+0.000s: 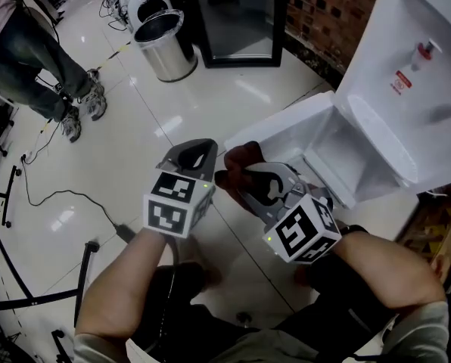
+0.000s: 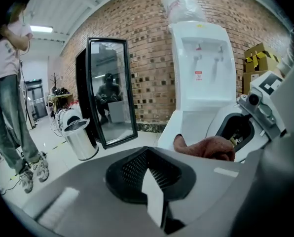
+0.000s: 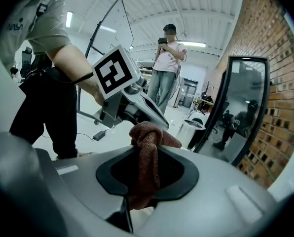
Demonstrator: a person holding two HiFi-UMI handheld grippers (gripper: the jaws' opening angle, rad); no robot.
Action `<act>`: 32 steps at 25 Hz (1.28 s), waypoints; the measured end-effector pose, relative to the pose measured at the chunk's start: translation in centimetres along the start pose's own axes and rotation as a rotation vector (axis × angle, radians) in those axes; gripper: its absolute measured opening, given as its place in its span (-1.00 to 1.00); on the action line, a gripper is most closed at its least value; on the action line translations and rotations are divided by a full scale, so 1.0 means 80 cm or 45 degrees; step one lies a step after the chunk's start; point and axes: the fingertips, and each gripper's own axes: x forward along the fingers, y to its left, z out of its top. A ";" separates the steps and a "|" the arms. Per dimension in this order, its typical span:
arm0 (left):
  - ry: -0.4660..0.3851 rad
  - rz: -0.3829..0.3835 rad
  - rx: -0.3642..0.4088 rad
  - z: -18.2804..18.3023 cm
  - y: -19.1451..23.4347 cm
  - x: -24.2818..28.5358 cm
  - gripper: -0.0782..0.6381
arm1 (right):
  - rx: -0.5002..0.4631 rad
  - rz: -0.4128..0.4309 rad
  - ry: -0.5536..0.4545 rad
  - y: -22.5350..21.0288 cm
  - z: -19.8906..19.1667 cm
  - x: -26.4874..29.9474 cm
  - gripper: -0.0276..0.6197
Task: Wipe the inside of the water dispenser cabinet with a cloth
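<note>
In front of the white water dispenser (image 1: 407,66), low over the tiled floor (image 1: 210,97), the right tool (image 3: 147,174) has its jaws closed part-way on a reddish-brown cloth (image 3: 148,147). The cloth stands bunched between the pads, and a knotted fold rises above the tips and flops over toward the left tool (image 1: 197,151). In the head view the cloth sits at the front end of the right tool, just outside the cabinet (image 1: 346,157). The cabinet's door (image 1: 282,133) hangs open toward the person. The cloth is over the door's near edge and not inside the white compartment.

The left tool is fully closed with nothing between its jaws; its own view shows the pads meeting on bare air. Its tips point at the cloth from the left and lie just beside it, and whether they touch it cannot be told. The two marker cubes are side by side, close together, above the person's forearms.

Farther off on the floor, a steel bin (image 1: 161,40) stands near a black-framed mirror (image 2: 110,90) that leans on the brick wall (image 2: 147,53). Another person (image 1: 36,59) stands at the upper left of the head view.
</note>
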 end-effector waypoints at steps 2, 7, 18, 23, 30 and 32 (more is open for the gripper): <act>0.039 -0.002 -0.015 -0.011 0.001 0.004 -0.78 | -0.010 0.015 0.020 0.003 -0.010 0.011 -0.61; 0.094 -0.004 -0.024 -0.028 0.002 0.014 -0.78 | 0.000 0.022 0.079 -0.002 -0.044 0.035 -0.61; 0.119 -0.068 -0.021 -0.035 -0.015 0.032 -0.78 | 0.133 -0.111 0.025 -0.043 -0.054 0.036 -0.61; 0.131 -0.060 -0.026 -0.040 -0.015 0.036 -0.78 | 0.195 -0.182 0.037 -0.061 -0.061 0.032 -0.61; 0.133 -0.045 -0.033 -0.041 -0.013 0.036 -0.78 | 0.274 -0.353 0.134 -0.109 -0.108 0.024 -0.61; 0.136 -0.033 -0.037 -0.040 -0.011 0.036 -0.78 | 0.289 -0.394 0.148 -0.121 -0.118 0.021 -0.61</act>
